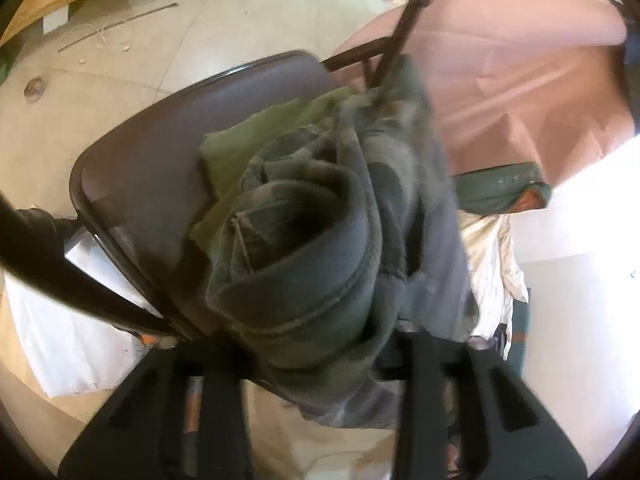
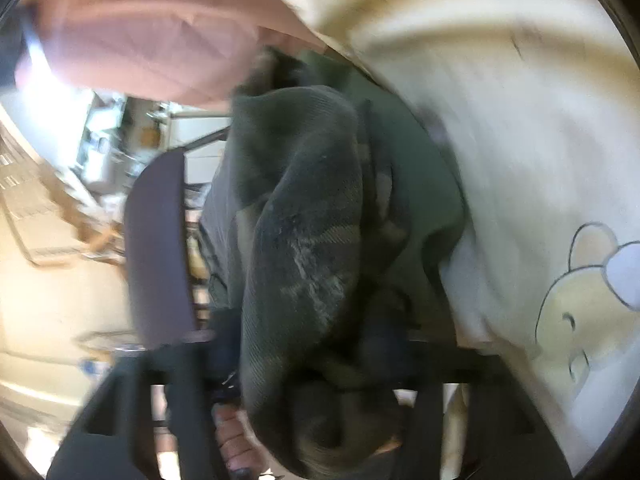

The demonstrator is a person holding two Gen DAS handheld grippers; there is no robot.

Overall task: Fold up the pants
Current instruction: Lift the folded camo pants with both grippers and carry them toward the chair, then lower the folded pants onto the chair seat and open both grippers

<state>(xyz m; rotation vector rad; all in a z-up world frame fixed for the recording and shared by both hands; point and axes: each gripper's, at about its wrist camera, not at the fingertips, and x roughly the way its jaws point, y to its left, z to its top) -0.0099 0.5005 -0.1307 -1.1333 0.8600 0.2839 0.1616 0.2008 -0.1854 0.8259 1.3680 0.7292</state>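
The bundled grey-green fabric pants (image 1: 320, 240) are shown resting on the dark brown padded folding chair seat (image 1: 160, 152), just beside a pink cloth-draped surface (image 1: 500, 80). The left gripper (image 1: 320, 364) is narrowed on one bunched edge and the right gripper (image 2: 316, 364) on another, presumably so that the garment can be lowered as one stack.

A brown folding chair (image 1: 160, 152) stands on a pale tiled floor (image 1: 224, 20) strewn with small litter. A pink cloth (image 1: 520, 80) drapes furniture behind it, and harsh light glares at the right edge.
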